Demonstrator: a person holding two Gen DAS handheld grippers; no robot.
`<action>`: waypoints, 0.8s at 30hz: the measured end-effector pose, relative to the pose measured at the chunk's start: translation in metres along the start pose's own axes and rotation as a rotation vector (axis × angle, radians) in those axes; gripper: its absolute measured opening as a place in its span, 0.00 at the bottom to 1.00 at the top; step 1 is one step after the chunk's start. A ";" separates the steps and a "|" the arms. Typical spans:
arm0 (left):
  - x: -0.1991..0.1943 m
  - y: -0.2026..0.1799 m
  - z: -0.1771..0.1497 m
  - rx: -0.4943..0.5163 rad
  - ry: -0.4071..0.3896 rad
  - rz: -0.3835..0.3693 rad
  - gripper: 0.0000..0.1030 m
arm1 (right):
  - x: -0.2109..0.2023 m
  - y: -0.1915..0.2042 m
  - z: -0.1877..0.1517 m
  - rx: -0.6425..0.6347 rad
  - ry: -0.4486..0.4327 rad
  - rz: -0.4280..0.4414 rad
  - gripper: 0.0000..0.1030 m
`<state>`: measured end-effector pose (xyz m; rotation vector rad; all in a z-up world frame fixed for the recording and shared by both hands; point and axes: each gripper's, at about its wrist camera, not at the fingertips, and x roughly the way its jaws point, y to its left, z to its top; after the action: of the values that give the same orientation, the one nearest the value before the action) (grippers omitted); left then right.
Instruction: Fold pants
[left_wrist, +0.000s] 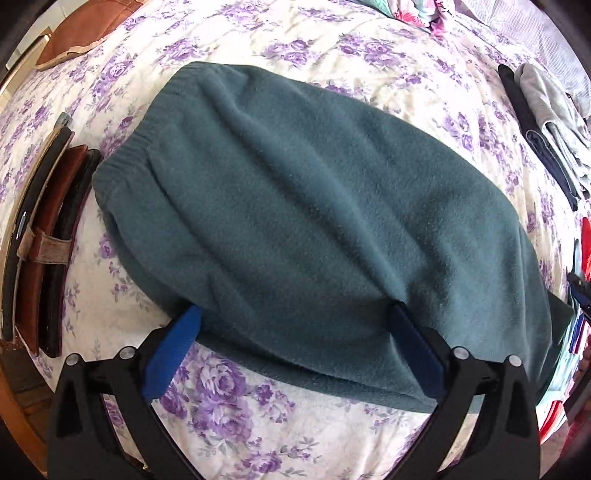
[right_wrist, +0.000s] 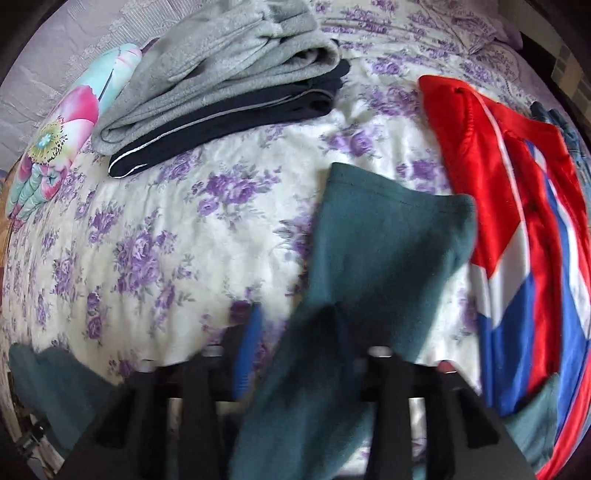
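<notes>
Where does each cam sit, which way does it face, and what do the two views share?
Left wrist: on the left gripper, low over the bed, facing the teal fleece pants; both blue-padded fingers show, spread wide.
Right wrist: on the right gripper, facing the pants' lifted leg end; black fingers show, blurred.
Shared: pants, purple floral bedspread, folded grey and navy clothes stack.

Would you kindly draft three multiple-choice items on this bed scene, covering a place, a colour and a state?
1. Where do the grey pants lie?
A. on the dark navy pants
B. under the red garment
C. on the floor

2. What colour are the fleece pants being folded?
A. teal green
B. yellow
C. white

3. How is the left gripper?
A. open
B. clamped on a belt
C. out of view

Answers: 1 A, grey stacked atop navy; 2 A, teal fleece fills the left view; 3 A, its blue fingers stand wide apart at the pants' near edge.
</notes>
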<state>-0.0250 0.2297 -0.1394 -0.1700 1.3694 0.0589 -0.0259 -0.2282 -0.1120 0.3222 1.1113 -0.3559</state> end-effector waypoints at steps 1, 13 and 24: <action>0.000 0.002 -0.002 0.001 0.001 0.000 0.96 | -0.006 -0.009 -0.002 0.029 -0.010 0.031 0.03; 0.011 -0.013 0.024 0.029 0.040 -0.020 0.96 | -0.134 -0.190 -0.149 0.575 -0.173 0.100 0.02; 0.020 -0.026 0.045 0.041 0.061 -0.012 0.96 | -0.099 -0.081 -0.116 -0.015 -0.219 -0.097 0.49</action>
<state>0.0263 0.2096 -0.1482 -0.1466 1.4289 0.0151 -0.1938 -0.2403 -0.0749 0.2107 0.9155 -0.4578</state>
